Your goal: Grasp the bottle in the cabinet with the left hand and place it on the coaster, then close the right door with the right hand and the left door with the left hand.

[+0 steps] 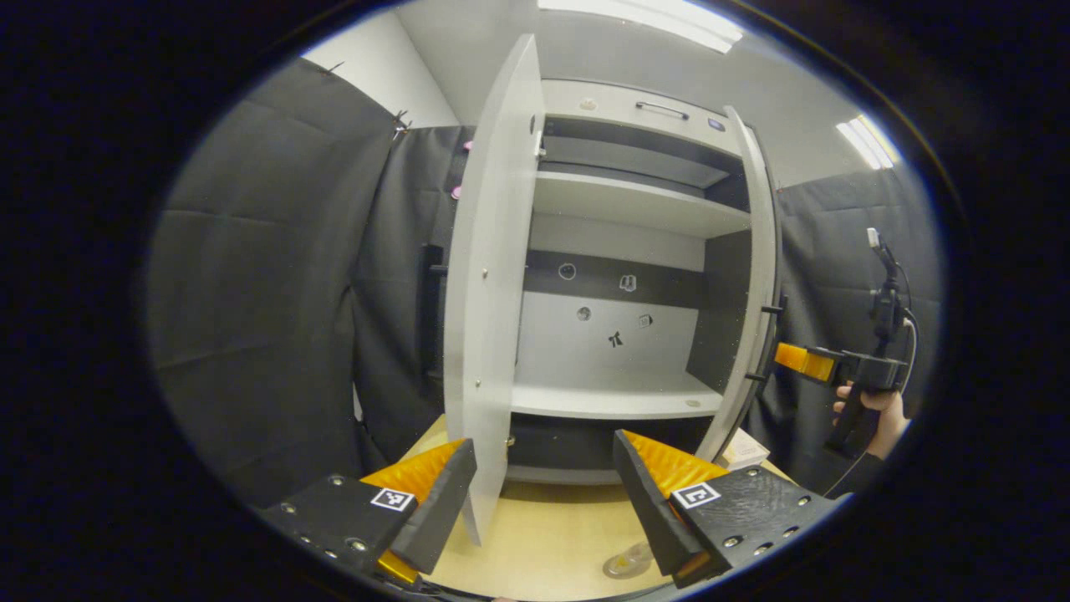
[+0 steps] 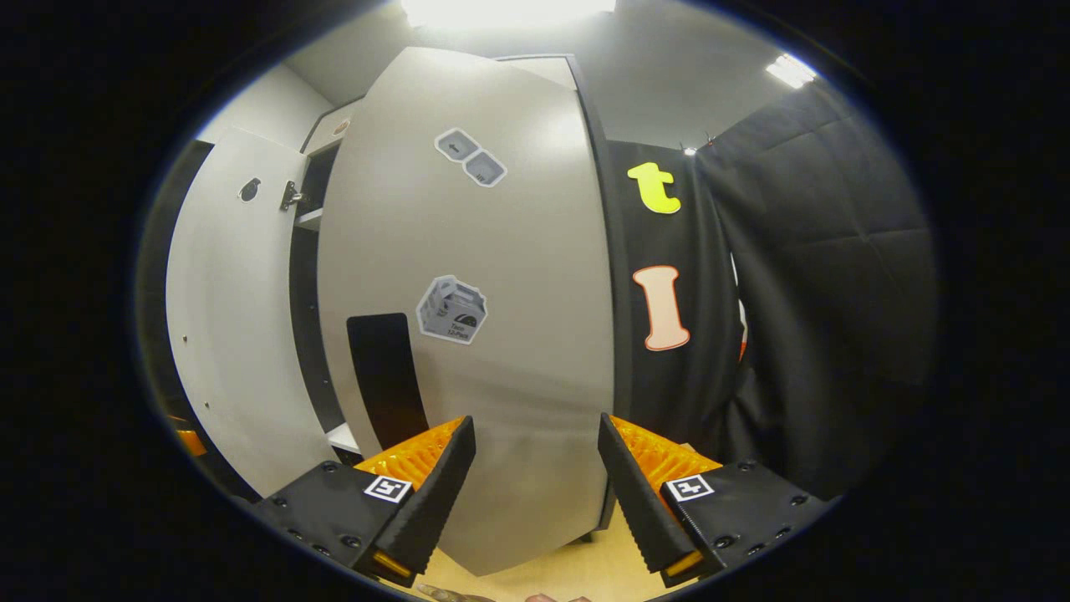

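The white cabinet (image 1: pixel 619 217) stands open, and its lower shelf (image 1: pixel 614 395) is bare. Its left door (image 1: pixel 489 293) swings out toward me, its lower edge between the fingers of my open left gripper (image 1: pixel 543 447) without touching them. A clear object (image 1: pixel 627 562), possibly the bottle, sits on the wooden table (image 1: pixel 543 535), half hidden by a finger. The right door (image 1: pixel 748 276) is seen edge-on, with my right gripper (image 1: pixel 794 358) just outside it in a hand (image 1: pixel 873 410). In the right gripper view the open right gripper (image 2: pixel 535 422) faces that door's outer face (image 2: pixel 501 334), close to it.
A black handle (image 2: pixel 384 376) runs down the right door's outer face. The left door (image 2: pixel 226 334) stands open beyond it. A small pale box (image 1: pixel 744 451) lies on the table by the cabinet's right foot. Black cloth walls close in both sides.
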A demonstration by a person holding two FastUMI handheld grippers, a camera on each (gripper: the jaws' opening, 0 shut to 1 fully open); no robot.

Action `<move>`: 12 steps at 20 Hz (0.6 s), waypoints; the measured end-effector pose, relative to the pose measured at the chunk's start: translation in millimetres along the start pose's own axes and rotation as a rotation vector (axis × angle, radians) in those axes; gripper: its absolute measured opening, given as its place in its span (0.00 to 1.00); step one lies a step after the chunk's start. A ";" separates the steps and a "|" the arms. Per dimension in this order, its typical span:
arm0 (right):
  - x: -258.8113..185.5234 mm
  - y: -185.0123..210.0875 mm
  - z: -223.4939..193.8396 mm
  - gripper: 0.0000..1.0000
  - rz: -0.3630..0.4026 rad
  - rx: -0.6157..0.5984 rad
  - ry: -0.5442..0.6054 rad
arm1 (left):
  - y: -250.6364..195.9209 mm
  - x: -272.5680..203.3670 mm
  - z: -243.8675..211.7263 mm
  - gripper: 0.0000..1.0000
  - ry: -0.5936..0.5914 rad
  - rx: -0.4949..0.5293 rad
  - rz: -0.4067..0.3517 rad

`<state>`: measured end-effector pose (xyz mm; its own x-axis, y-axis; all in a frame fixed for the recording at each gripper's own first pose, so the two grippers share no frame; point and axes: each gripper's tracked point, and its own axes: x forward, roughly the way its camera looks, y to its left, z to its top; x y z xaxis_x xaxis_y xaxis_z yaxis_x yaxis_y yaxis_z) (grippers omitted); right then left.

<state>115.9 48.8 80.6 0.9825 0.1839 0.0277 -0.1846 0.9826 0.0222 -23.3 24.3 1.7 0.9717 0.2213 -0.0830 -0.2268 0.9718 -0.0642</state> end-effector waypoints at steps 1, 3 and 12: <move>-0.5 2.2 1.6 0.93 0.001 -0.005 -0.005 | 4.3 -3.0 0.1 0.95 0.002 -0.012 -0.003; -3.1 1.2 3.4 0.96 0.001 -0.029 -0.008 | 21.7 -9.2 1.9 0.95 -0.005 -0.036 0.012; -19.8 -19.3 -22.0 0.96 -0.072 -0.020 0.041 | 143.8 -13.1 33.0 1.00 -0.059 0.021 0.143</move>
<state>100.5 26.8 57.7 0.9935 0.1133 -0.0139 -0.1132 0.9936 0.0031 -66.5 163.8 26.4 0.9320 0.3611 -0.0316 -0.3621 0.9315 -0.0351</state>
